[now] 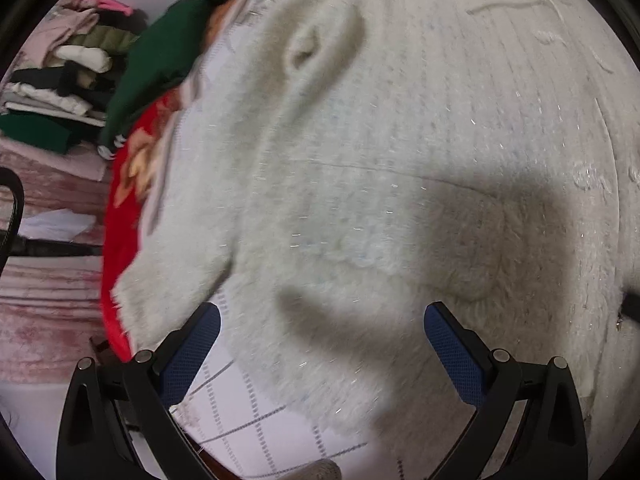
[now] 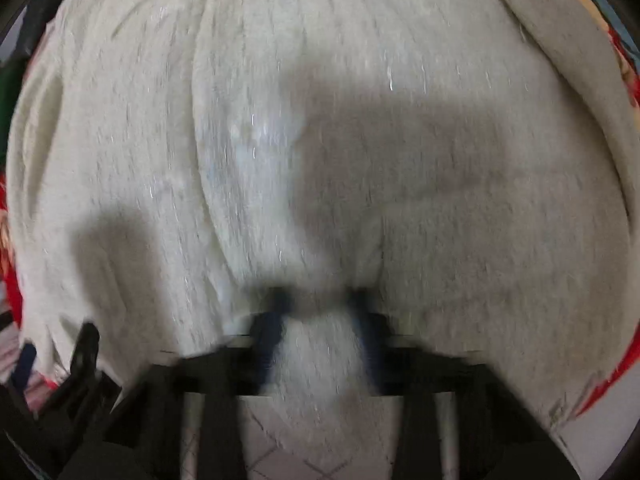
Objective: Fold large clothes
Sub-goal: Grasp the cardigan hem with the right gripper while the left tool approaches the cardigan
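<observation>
This looks like a room in someone's home — a bedroom, most likely. A stack of folded clothes (image 1: 68, 80) sits off to one side, pinks, creams, blacks and greens piled together, on what seems a pink bedspread (image 1: 48, 280). A red floral blanket (image 1: 120, 216) and a checked white sheet (image 1: 248, 420) lie under a fluffy white garment (image 1: 380, 160) — soft household laundry everywhere.
</observation>
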`<move>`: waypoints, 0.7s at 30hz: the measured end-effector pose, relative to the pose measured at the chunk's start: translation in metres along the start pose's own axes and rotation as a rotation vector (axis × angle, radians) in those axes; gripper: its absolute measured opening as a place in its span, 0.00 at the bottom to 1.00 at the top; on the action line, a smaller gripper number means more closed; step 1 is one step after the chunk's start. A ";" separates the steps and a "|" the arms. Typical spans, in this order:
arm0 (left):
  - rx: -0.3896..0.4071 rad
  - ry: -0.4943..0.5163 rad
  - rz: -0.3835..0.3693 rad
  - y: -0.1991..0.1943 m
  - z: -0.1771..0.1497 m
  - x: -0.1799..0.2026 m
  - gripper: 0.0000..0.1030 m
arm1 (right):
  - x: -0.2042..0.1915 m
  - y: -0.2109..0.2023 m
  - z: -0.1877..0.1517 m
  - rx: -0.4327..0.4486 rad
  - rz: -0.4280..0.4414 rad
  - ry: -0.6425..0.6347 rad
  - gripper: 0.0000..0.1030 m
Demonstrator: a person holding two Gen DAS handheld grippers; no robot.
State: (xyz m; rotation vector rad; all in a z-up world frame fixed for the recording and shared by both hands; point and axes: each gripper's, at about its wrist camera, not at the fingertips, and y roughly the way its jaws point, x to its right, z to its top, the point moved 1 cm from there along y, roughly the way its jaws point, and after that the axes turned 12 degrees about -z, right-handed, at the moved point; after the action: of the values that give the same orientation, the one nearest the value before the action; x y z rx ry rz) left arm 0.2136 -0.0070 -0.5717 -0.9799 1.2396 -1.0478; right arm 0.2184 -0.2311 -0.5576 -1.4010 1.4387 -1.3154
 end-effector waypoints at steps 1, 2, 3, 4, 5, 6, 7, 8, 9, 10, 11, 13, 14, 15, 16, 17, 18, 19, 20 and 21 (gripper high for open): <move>-0.011 0.012 -0.025 0.003 -0.003 0.002 1.00 | -0.002 0.005 -0.006 -0.040 0.016 0.002 0.10; -0.020 0.022 -0.048 0.003 -0.007 0.005 1.00 | -0.002 0.010 -0.015 -0.062 0.019 0.001 0.07; -0.028 0.042 -0.064 0.004 -0.014 0.007 1.00 | -0.003 0.013 -0.021 -0.071 0.015 -0.006 0.06; -0.032 0.058 -0.068 0.003 -0.020 0.010 1.00 | -0.004 0.015 -0.028 -0.078 0.011 -0.009 0.03; -0.037 0.078 -0.075 0.002 -0.029 0.012 1.00 | -0.004 0.017 -0.034 -0.083 0.010 -0.007 0.00; -0.044 0.085 -0.081 0.001 -0.034 0.012 1.00 | -0.002 0.023 -0.041 -0.122 0.024 0.005 0.00; -0.057 0.093 -0.094 0.000 -0.042 0.011 1.00 | 0.001 0.032 -0.049 -0.179 0.048 0.027 0.00; -0.068 0.102 -0.104 0.001 -0.048 0.012 1.00 | 0.002 0.034 -0.053 -0.179 0.048 0.033 0.00; -0.077 0.110 -0.109 0.001 -0.053 0.011 1.00 | 0.003 0.033 -0.055 -0.158 0.048 0.029 0.00; -0.089 0.119 -0.111 0.000 -0.056 0.011 1.00 | 0.006 0.030 -0.055 -0.146 0.069 0.043 0.00; -0.093 0.124 -0.112 -0.002 -0.058 0.010 1.00 | 0.011 0.028 -0.058 -0.150 0.103 0.071 0.00; -0.083 0.132 -0.116 -0.013 -0.054 0.009 1.00 | 0.036 0.017 -0.061 -0.157 0.230 0.165 0.05; -0.063 0.136 -0.120 -0.023 -0.049 0.008 1.00 | 0.055 0.009 -0.062 -0.137 0.266 0.212 0.21; -0.046 0.141 -0.121 -0.028 -0.044 0.004 1.00 | 0.077 -0.001 -0.062 -0.103 0.281 0.276 0.32; -0.015 0.150 -0.119 -0.040 -0.036 0.006 1.00 | 0.105 -0.010 -0.063 -0.064 0.294 0.364 0.53; 0.009 0.157 -0.120 -0.048 -0.028 0.007 1.00 | 0.131 -0.014 -0.066 -0.037 0.310 0.446 0.66; 0.039 0.165 -0.125 -0.058 -0.018 0.011 1.00 | 0.159 -0.016 -0.064 -0.015 0.314 0.538 0.68; 0.067 0.172 -0.129 -0.067 -0.009 0.017 1.00 | 0.200 -0.017 -0.072 0.009 0.307 0.675 0.68; 0.088 0.178 -0.132 -0.074 -0.001 0.023 1.00 | 0.226 -0.014 -0.081 0.025 0.306 0.770 0.68; 0.107 0.186 -0.148 -0.080 0.008 0.034 1.00 | 0.254 -0.011 -0.092 0.035 0.304 0.876 0.68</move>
State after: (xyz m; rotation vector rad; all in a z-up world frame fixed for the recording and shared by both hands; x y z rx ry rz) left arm 0.2163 -0.0597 -0.5022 -0.9184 1.2612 -1.3324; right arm 0.0956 -0.4620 -0.4888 -0.5190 2.0533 -1.8252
